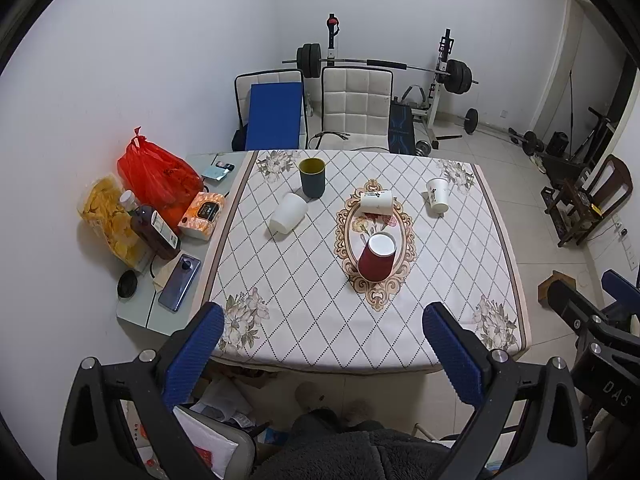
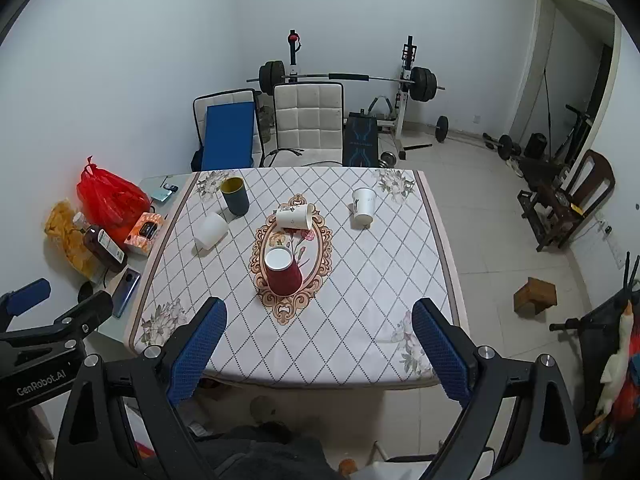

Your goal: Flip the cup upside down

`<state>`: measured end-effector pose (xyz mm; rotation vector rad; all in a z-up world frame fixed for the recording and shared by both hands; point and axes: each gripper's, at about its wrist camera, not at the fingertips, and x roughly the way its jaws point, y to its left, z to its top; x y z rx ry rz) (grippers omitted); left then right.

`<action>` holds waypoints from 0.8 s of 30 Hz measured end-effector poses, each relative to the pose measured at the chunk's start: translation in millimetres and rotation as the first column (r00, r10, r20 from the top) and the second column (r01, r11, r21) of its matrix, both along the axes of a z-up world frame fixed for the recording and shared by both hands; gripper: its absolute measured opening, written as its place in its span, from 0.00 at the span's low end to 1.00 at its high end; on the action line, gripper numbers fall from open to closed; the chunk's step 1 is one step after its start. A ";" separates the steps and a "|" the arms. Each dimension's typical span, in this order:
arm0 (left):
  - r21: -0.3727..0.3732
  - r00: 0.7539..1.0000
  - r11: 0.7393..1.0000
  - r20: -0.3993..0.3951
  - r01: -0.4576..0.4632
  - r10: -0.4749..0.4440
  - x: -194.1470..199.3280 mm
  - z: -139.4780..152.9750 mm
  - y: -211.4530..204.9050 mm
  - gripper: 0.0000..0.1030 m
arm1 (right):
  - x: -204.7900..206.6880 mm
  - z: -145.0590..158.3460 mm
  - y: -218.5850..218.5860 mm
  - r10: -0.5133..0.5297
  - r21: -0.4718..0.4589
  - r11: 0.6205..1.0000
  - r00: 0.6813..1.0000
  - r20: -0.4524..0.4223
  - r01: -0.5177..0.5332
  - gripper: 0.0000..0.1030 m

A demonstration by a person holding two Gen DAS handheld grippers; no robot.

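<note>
Both grippers' fingers [image 1: 452, 352] gape empty before the red cup [image 1: 376, 258], other cups beyond.

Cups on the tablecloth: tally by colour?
White: 3, namely plain white cup, printed white cup lying on its side, printed white cup at right
Red: 1, red cup
Dark teal: 1, teal cup
Total: 5

1. My left gripper [image 1: 323, 344]: black frame, two fingers with blue textured pads [image 1: 194, 356].
2. Silver round screws sit on its black arms.
3. My right gripper [image 2: 319, 340]: same black frame, blue dotted pads [image 2: 440, 354], silver screws.
4. White "GenRobot.AI" lettering shows on the left unit's black body, "DAS" on the right's.
5. Dark grey fleecy clothing [image 1: 352, 452] on me.
</note>
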<state>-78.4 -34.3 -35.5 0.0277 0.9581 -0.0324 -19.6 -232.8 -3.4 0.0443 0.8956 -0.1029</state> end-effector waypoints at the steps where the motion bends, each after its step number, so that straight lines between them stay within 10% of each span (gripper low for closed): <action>1: 0.002 1.000 1.000 -0.001 0.001 -0.001 -0.1 0.4 -0.2 0.99 | -0.3 -0.1 -0.2 0.002 0.003 1.000 1.000 0.001 -0.002 0.93; 24: 0.002 1.000 1.000 0.002 0.000 0.000 1.0 1.4 2.1 0.99 | 1.6 0.8 -0.1 0.024 0.006 1.000 1.000 -0.004 -0.024 0.93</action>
